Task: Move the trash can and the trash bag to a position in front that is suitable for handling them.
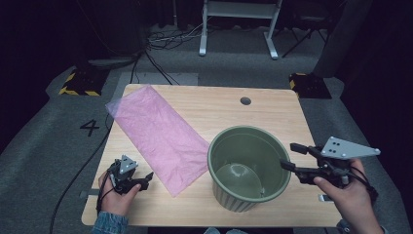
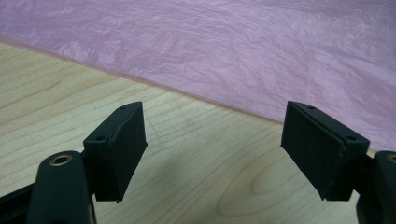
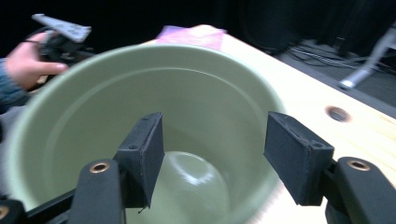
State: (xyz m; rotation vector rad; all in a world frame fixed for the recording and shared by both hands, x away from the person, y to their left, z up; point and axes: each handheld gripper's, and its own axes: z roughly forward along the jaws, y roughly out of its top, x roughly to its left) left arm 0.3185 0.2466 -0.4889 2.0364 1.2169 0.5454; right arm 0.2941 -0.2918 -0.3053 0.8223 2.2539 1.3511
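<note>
Your right claw in the high view stands released at the right rim of the green pot, its jaws apart with nothing between them. Your left claw rests low on the tabletop at the near left, just beside the near edge of the pink sheet, which lies flat and slanted from the far left corner toward the pot. The pot stands upright at the near right, its left side touching or just overlapping the sheet's near corner; which one, you cannot tell from here.

In the left gripper view, the left claw is released too, jaws wide over bare wood, with the sheet lying just beyond the pads. To pick up that edge well, I judge you should slide one pad under the border and pinch only the sheet, without pressing on the wood.

In the right gripper view, the right claw looks straight into the pot, jaws open above its rim and clear of the wall. The picture is blurred, so steady your hand first. If you mean to take the pot, set one pad inside and one outside the wall before clenching, and keep the pot upright.
</note>
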